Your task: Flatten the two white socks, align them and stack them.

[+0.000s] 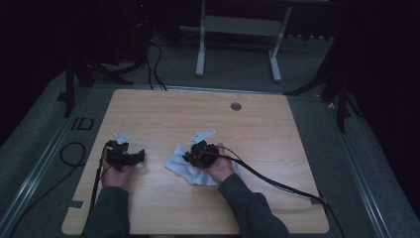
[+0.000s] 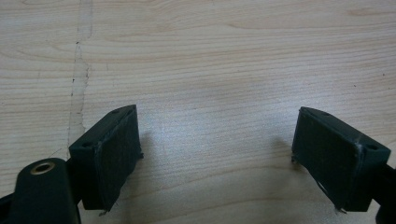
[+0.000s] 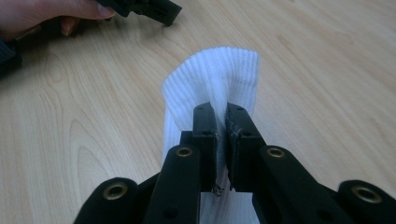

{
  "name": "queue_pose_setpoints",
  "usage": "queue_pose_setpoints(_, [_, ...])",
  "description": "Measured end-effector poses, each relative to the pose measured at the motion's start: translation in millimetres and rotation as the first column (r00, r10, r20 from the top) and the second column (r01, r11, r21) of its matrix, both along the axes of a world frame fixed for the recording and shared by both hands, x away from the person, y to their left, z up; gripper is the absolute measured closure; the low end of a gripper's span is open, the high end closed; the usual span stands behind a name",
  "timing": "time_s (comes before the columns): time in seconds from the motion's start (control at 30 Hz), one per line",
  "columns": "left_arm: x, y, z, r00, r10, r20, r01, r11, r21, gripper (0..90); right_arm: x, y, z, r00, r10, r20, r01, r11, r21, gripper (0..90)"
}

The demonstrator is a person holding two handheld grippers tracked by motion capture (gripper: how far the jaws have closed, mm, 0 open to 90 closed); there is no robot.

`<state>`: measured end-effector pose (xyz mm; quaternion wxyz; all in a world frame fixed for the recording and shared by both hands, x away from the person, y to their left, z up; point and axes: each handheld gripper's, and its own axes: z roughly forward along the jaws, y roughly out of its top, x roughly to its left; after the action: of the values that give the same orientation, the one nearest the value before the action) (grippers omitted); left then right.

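The white ribbed sock point(image 3: 212, 79) is a soft, light knit that will sag, stretch and fold wherever it is not supported. It lies on the desk point(image 1: 257, 129) near the front, a little right of the middle, with part of it under the person's right hand point(image 1: 220, 168) in the high view. Nothing about it looks fragile or slippery; the ribbing should give the pads good friction, so a pinch on a gathered fold ought to hold. The weak point is floppiness: lifted from one spot, the rest will likely hang and drag across the wood.

The right claw point(image 3: 222, 119) is nearly closed on it, the two black jaws squeezing a ridge of fabric close to the cuffed end, which bulges out just beyond the tips. That is a sensible place to take hold, since the doubled cuff is the thickest part.

The left claw point(image 2: 215, 140) stands wide open with nothing between its jaws, directly over bare wood, well apart from the sock on the left side of the desk. To spread or fold the sock flat, I judge that a second hold by this claw at the far end would help.
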<state>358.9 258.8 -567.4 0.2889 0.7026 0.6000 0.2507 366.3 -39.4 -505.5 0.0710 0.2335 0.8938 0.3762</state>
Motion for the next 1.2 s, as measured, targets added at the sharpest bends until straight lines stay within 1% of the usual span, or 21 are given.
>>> queue_pose_setpoints(0.23, [0.0, 0.0, 0.0, 1.0000, 0.000, 0.000, 0.000, 1.0000, 0.000, 15.4, 1.8, 4.6, -10.6, 0.9999, -0.006, -0.014, 0.006, 1.000, -0.005, 83.0])
queue_pose_setpoints(0.57, [0.0, 0.0, 0.0, 1.0000, 0.000, 0.000, 0.000, 1.0000, 0.001, 15.4, 3.6, 8.4, -19.2, 0.9996, -0.007, -0.028, 0.007, 1.000, -0.005, 82.6])
queue_pose_setpoints(0.63, [-0.1, -0.1, 0.0, 1.0000, -0.001, 0.000, 0.001, 1.0000, 0.000, 15.4, 5.6, 8.6, -21.6, 0.9994, -0.004, -0.035, 0.003, 1.000, -0.006, 78.7])
queue_pose_setpoints(0.7, [-0.3, -0.3, 0.0, 1.0000, -0.001, 0.000, 0.001, 1.0000, 0.000, 15.4, 5.9, 8.1, -21.2, 0.9996, 0.002, -0.030, -0.002, 1.000, 0.004, 71.0])
queue_pose_setpoints(0.8, [-0.4, -0.5, 0.0, 1.0000, -0.001, 0.001, 0.001, 1.0000, 0.000, 15.4, 5.3, 6.5, -16.4, 0.9998, 0.009, -0.019, -0.008, 1.000, 0.018, 66.2])
queue_pose_setpoints(0.87, [-0.8, -1.0, -0.2, 1.0000, 0.000, 0.003, 0.000, 1.0000, 0.000, 15.4, 5.2, 4.4, -11.6, 0.9999, 0.007, -0.009, -0.007, 1.000, 0.017, 63.2])
queue_pose_setpoints(0.93, [-1.4, -1.4, -0.1, 1.0000, -0.002, 0.001, 0.002, 1.0000, 0.000, 15.4, 5.4, 1.4, -6.8, 1.0000, -0.001, 0.009, 0.001, 1.000, -0.004, 60.4])
queue_pose_setpoints(1.0, [-2.4, -2.2, -0.1, 0.9999, -0.016, 0.001, 0.016, 0.9999, -0.001, 15.4, 5.3, -2.7, -1.8, 0.9994, -0.010, 0.034, 0.011, 0.999, -0.038, 58.7])
queue_pose_setpoints(1.07, [-3.9, -4.0, 0.2, 0.9996, -0.027, 0.003, 0.027, 0.9996, 0.000, 15.5, 5.1, -7.6, 3.4, 0.9981, -0.004, 0.062, 0.009, 0.996, -0.085, 56.8])
queue_pose_setpoints(1.1, [-4.8, -4.9, 0.6, 0.9995, -0.032, 0.005, 0.032, 0.9995, -0.002, 18.1, 4.8, -11.0, 7.3, 0.9969, -0.002, 0.078, 0.011, 0.993, -0.115, 56.6])
queue_pose_setpoints(1.13, [-6.2, -6.5, 2.1, 0.9991, -0.043, 0.003, 0.043, 0.9991, 0.001, 21.9, 4.5, -13.0, 9.8, 0.9963, -0.005, 0.086, 0.016, 0.991, -0.129, 56.8])
queue_pose_setpoints(1.17, [-6.9, -7.9, 2.9, 0.9987, -0.050, 0.001, 0.050, 0.9987, 0.000, 27.6, 4.7, -17.9, 13.8, 0.9955, -0.006, 0.094, 0.019, 0.991, -0.131, 57.6])
queue_pose_setpoints(1.2, [-7.6, -10.2, 4.1, 0.9985, -0.056, 0.000, 0.056, 0.9984, -0.003, 33.3, 5.5, -21.4, 16.2, 0.9958, -0.010, 0.092, 0.022, 0.991, -0.129, 57.6])
